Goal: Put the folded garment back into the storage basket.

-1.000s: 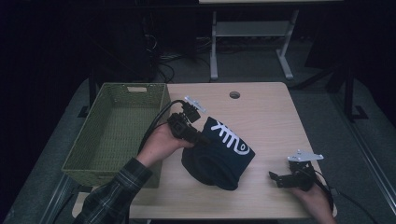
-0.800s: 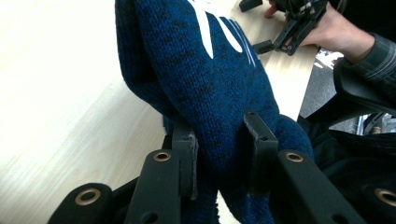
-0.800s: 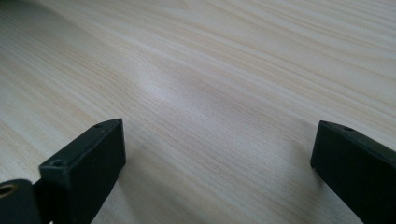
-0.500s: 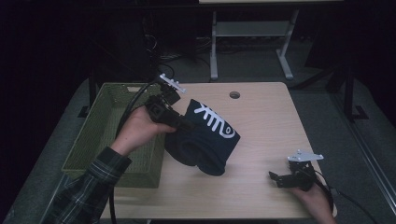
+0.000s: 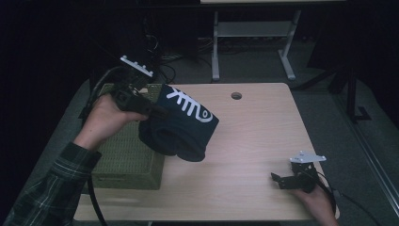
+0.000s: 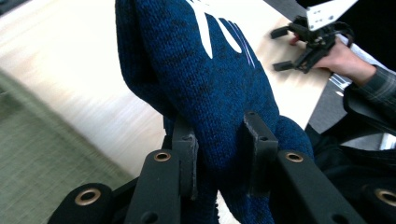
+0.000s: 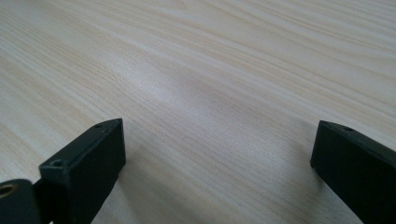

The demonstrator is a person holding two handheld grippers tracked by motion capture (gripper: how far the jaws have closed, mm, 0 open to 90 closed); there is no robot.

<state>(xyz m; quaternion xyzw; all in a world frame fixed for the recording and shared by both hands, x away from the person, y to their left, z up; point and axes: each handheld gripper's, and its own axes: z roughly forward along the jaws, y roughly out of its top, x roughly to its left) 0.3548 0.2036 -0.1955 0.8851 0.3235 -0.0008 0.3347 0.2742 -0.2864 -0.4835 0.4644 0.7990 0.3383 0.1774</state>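
A dark blue knitted garment (image 5: 181, 125) with a white fishbone print hangs in the air over the table's left part, beside the green basket (image 5: 127, 157). My left gripper (image 5: 157, 112) is shut on it; in the left gripper view both pads (image 6: 187, 154) press into the knit (image 6: 210, 88). My right gripper (image 5: 277, 179) rests low on the table near the front right corner. Its jaws stand wide apart over bare wood (image 7: 210, 93) with nothing between them (image 7: 219, 154).
The woven green basket stands at the table's left edge, partly under my left hand. The wooden table (image 5: 263, 127) has a round cable hole (image 5: 236, 95) at the back. A white desk frame (image 5: 249, 33) stands behind on the dark floor.
My left gripper has lifted the blue garment off the table and carried it left and up toward the basket. The right gripper has stayed where it was.
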